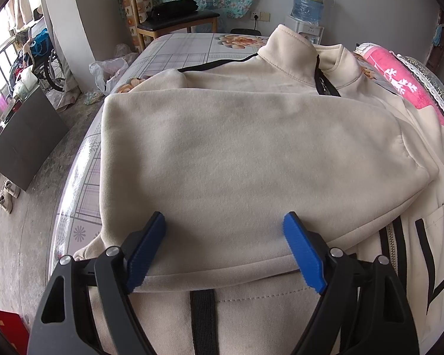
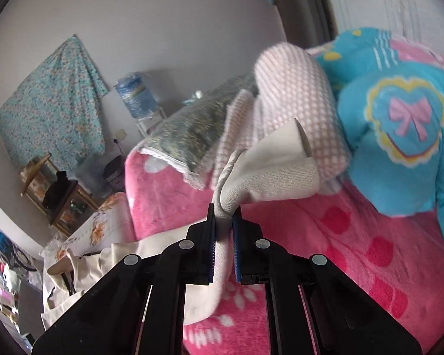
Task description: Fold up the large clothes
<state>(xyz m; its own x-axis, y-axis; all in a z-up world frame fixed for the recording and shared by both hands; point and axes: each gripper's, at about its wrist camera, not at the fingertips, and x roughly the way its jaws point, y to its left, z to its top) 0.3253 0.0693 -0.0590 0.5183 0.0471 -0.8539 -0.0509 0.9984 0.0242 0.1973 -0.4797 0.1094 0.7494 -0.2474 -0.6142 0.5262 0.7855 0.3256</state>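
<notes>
A cream zip-up jacket (image 1: 245, 153) with black trim lies on the bed, its left sleeve folded across the chest and its collar (image 1: 290, 56) standing at the far end. My left gripper (image 1: 225, 230) hovers open just above the folded sleeve near the hem, blue pads apart, nothing between them. In the right wrist view my right gripper (image 2: 224, 216) is shut on a cream cuff of the jacket (image 2: 266, 174), lifted above the pink blanket, with the fabric trailing down between the jaws. The rest of the jacket (image 2: 83, 266) lies low at the left.
The bed (image 1: 174, 50) has a checked floral sheet. A pink blanket (image 2: 325, 236), a blue bow-print quilt (image 2: 399, 136) and a pink checked pillow (image 2: 293, 88) pile up at the right side. A wooden chair (image 1: 174, 20) and a water dispenser (image 1: 307, 3) stand beyond the bed.
</notes>
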